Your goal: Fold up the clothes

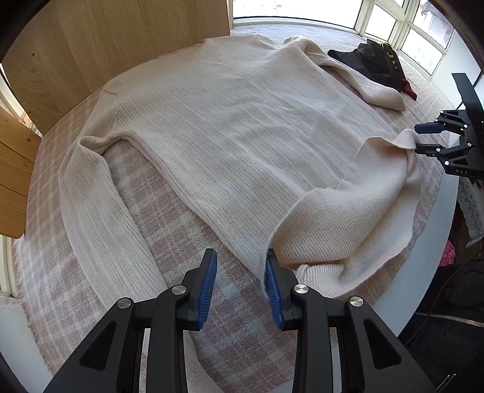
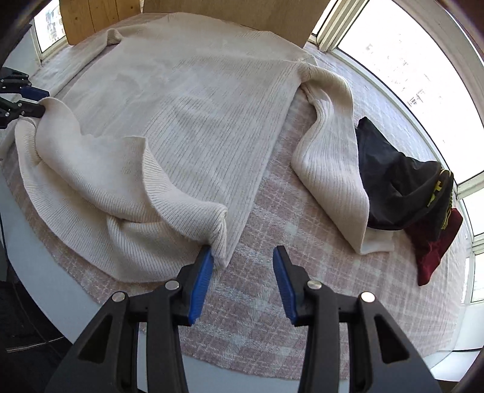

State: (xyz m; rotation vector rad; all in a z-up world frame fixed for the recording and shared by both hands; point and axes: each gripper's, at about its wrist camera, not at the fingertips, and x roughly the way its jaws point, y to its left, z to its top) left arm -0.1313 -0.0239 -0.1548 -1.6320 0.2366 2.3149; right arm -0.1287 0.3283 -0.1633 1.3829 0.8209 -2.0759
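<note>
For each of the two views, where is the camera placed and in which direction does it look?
Left wrist: sits on the left hand-held gripper, looks across the sweater toward the windows; own open fingers show, right hand-held gripper at right.
Right wrist: sits on the right hand-held gripper, looks over the sweater's folded hem toward the wooden board; own open fingers show, left hand-held gripper at far left.
Shared: sweater, plaid blanket, dark clothes.
</note>
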